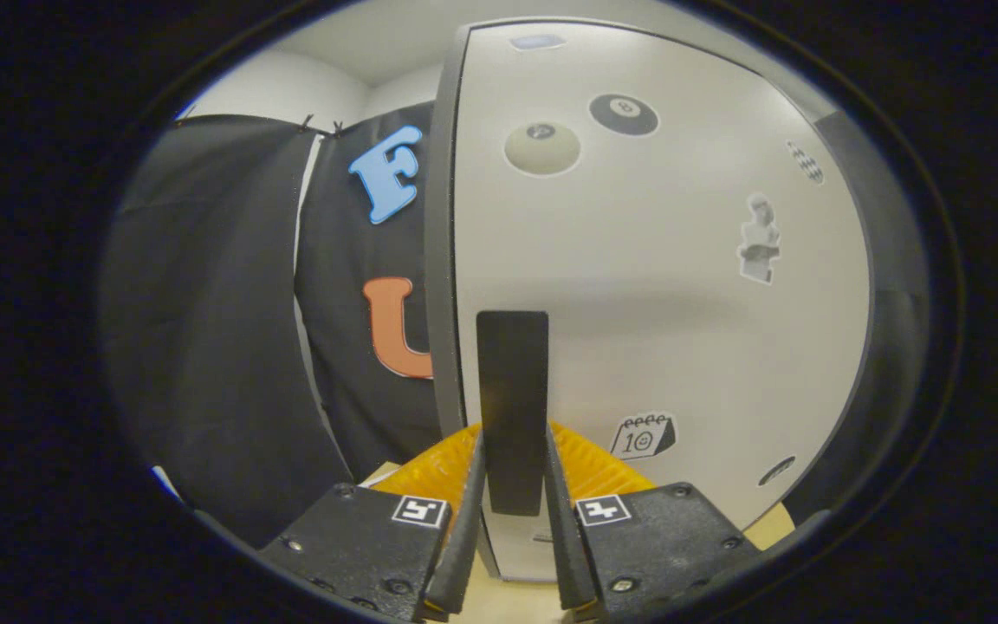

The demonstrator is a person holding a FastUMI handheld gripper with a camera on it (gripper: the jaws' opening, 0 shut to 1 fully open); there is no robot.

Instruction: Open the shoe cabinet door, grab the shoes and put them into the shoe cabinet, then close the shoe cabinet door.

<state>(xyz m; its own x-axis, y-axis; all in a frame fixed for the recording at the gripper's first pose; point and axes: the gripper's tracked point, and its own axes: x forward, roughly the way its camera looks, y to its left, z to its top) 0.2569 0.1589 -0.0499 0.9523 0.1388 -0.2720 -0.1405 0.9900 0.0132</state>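
The white shoe cabinet door point(664, 286), with a grey edge and several stickers, stands right in front of me. A black upright handle point(512, 390) is fixed near its left edge. My gripper point(513, 472) is shut on the lower part of this handle, one finger pressing on each side. The door's left edge point(440, 260) faces me, so the door looks slightly swung out; the cabinet's inside is hidden.
Black cloth booth wall point(222, 329) hangs to the left of the door and a dark strip point(893, 347) runs along the door's right side. A pale wooden surface point(512, 602) lies below the door between my fingers.
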